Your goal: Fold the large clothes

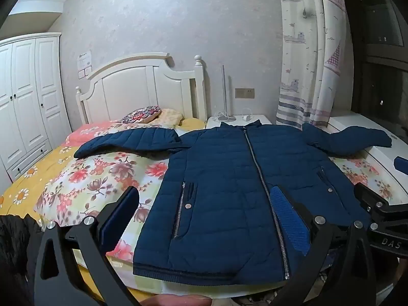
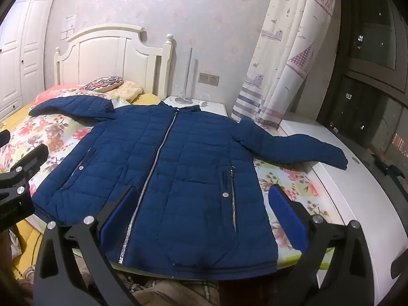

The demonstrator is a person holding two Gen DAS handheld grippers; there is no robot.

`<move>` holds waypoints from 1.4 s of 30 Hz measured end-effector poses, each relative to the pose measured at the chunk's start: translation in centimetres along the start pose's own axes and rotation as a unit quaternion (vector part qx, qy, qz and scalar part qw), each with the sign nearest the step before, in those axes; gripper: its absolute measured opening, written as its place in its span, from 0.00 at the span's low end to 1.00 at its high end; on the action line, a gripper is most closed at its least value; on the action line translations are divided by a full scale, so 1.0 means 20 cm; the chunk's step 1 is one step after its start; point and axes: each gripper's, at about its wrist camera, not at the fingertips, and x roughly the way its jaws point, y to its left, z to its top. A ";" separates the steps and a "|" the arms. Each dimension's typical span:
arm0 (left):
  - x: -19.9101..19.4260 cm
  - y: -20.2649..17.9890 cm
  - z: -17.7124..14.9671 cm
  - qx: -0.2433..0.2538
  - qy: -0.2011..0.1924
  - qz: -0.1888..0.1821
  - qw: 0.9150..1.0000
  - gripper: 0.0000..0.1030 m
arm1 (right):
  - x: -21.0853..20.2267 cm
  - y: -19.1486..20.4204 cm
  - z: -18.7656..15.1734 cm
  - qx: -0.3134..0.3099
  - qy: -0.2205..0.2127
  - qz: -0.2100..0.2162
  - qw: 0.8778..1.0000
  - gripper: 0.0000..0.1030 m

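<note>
A navy quilted jacket (image 1: 224, 178) lies flat on the floral bed cover (image 1: 102, 178), front up and zipped, hem towards me. Its sleeves spread out to both sides: one sleeve (image 1: 127, 141) rests on the bed, and the other sleeve (image 2: 301, 148) reaches onto the white ledge. My left gripper (image 1: 204, 191) hovers open above the hem's left half, with nothing between its blue pads (image 1: 288, 216). Open too, my right gripper (image 2: 204, 191) hangs over the hem's right half (image 2: 193, 229). The two grippers are side by side, each visible at the edge of the other's view.
A white headboard (image 1: 142, 84) and pillows (image 1: 153, 114) stand at the bed's far end. Beside them is a nightstand (image 1: 239, 119) with a lamp. A curtain (image 2: 283, 58) and white window ledge (image 2: 357, 191) run along the right. A white wardrobe (image 1: 25, 97) is at left.
</note>
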 end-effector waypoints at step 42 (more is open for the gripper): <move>0.02 0.00 -0.04 -0.002 0.006 -0.006 1.000 0.96 | 0.01 0.05 -0.01 -0.009 0.010 0.010 1.000 0.98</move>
